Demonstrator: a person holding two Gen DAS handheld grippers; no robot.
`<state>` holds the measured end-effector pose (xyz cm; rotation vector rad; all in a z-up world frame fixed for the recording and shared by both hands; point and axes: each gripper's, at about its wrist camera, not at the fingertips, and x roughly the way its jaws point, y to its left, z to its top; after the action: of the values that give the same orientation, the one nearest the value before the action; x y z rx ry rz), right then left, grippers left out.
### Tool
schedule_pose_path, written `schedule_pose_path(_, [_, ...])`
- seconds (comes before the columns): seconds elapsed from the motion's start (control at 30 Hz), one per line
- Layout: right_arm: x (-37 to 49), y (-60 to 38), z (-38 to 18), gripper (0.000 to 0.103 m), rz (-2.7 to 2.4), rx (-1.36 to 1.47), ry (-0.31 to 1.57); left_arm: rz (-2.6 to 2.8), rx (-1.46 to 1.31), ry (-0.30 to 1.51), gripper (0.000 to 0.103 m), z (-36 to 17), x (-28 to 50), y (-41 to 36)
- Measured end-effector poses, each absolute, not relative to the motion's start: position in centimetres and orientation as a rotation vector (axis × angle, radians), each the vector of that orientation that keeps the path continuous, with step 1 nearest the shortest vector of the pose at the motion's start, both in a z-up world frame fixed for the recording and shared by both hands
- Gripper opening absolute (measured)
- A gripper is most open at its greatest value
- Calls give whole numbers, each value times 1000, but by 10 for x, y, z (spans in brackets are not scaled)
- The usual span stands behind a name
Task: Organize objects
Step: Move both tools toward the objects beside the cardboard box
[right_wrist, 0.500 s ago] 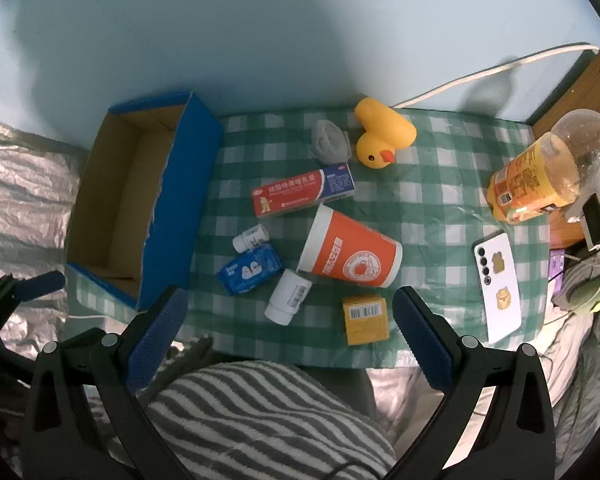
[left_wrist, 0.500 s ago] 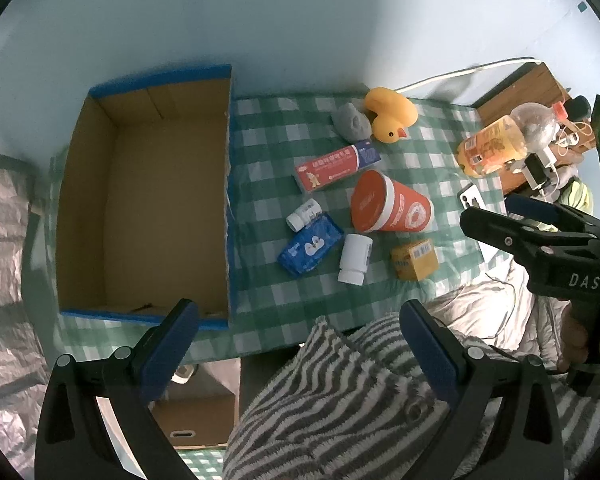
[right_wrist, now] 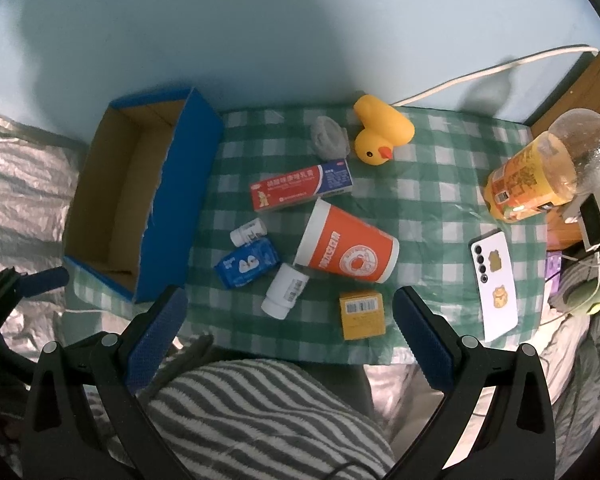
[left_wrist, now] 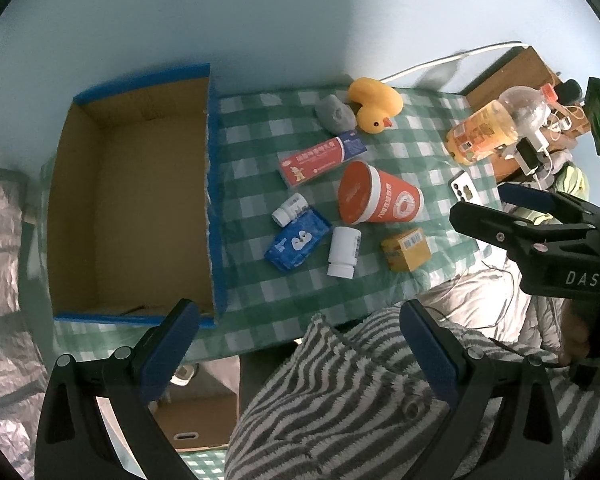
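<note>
On the green checked cloth point(right_wrist: 432, 184) lie a yellow rubber duck point(right_wrist: 382, 130), a grey lump point(right_wrist: 329, 138), a red and blue carton point(right_wrist: 302, 186), an orange paper cup point(right_wrist: 346, 250) on its side, two white pill bottles point(right_wrist: 284, 290) point(right_wrist: 249, 232), a blue packet point(right_wrist: 246, 264) and a small yellow box point(right_wrist: 362, 314). An empty cardboard box with blue edges point(left_wrist: 140, 212) stands at the cloth's left end. My left gripper point(left_wrist: 300, 346) and right gripper point(right_wrist: 290, 326) both hang open high above the near edge, holding nothing.
A half-full orange drink bottle point(right_wrist: 540, 172) lies at the right end, with a white phone point(right_wrist: 496, 280) face down beside it. Cables and a charger point(right_wrist: 596, 216) crowd the far right. A striped grey garment point(right_wrist: 260, 412) fills the near foreground. Crinkled silver sheeting point(right_wrist: 24, 184) lies left.
</note>
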<state>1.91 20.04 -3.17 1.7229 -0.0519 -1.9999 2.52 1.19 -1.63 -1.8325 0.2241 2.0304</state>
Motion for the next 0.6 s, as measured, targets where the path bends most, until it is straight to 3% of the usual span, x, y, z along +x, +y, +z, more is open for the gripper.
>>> schedule_pose_path(0.6, [20, 207, -32, 102, -2000, 1716, -52, 1959, -1799, 334, 101, -19, 29, 27])
